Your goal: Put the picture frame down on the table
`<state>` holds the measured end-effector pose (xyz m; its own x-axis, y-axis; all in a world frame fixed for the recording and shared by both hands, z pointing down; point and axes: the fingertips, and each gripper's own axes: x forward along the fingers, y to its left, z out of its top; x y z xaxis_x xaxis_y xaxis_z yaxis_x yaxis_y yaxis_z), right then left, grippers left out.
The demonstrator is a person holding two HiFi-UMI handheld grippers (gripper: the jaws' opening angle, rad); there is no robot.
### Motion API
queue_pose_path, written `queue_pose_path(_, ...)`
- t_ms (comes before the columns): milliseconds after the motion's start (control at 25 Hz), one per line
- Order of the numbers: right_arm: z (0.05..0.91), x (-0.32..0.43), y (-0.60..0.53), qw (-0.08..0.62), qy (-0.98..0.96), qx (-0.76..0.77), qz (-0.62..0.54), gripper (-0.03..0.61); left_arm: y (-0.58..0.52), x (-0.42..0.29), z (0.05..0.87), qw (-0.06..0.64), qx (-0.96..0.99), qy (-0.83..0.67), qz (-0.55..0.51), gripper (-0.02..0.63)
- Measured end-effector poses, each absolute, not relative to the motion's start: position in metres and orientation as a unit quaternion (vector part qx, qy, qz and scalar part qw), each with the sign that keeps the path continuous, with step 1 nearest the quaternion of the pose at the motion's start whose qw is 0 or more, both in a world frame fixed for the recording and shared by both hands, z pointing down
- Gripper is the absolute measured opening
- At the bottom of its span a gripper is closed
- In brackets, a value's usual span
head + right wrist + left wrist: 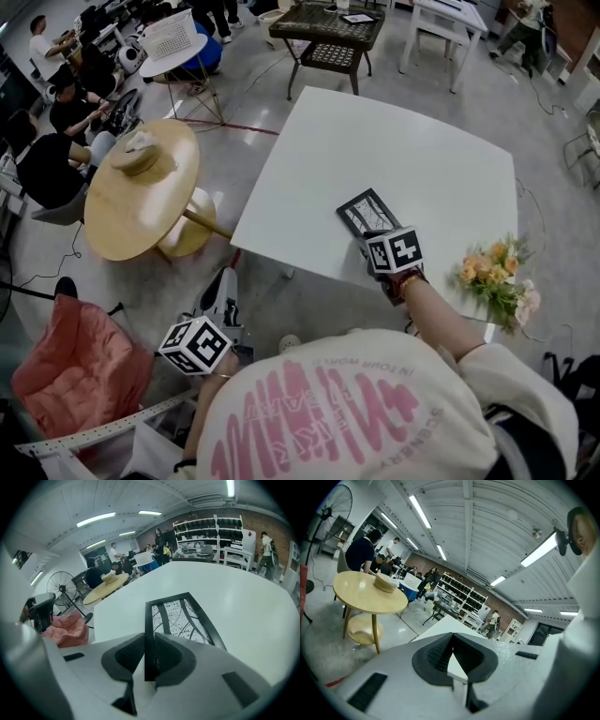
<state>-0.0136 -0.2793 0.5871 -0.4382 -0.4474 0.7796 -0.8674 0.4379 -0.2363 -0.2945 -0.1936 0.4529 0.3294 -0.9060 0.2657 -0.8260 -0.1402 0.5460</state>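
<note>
The picture frame [364, 212] is black-rimmed with a black-and-white line pattern. It appears to lie flat on the white table [412, 150] near its front edge. My right gripper [382, 246] is shut on the frame's near-left rim. In the right gripper view the frame [180, 617] runs out from between the jaws of my right gripper [150, 660] over the tabletop. My left gripper [195, 345] hangs low at the person's left side, off the table. In its own view the left gripper [452, 641] has its tips together and holds nothing.
A bunch of peach flowers [497, 277] lies at the table's front right corner. A round wooden side table [141, 187] stands to the left, with a pink cushion [80, 361] near it. People sit at the far left; a dark wicker table [328, 28] stands behind.
</note>
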Motion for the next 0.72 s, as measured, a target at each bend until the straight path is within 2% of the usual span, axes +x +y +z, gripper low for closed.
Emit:
queue_pose_path(600, 0.585, -0.01, -0.279, 0.339, -0.76, 0.449, 0.325, 0.086, -0.215, -0.294, 0.436, 0.303, 0.79, -0.53, -0.053, 0.003)
queue_pose_path(720, 0.582, -0.006, -0.277, 0.332, -0.749, 0.471, 0.327, 0.129, -0.219, -0.301, 0.432, 0.3, 0.799, -0.518, -0.052, 0.003)
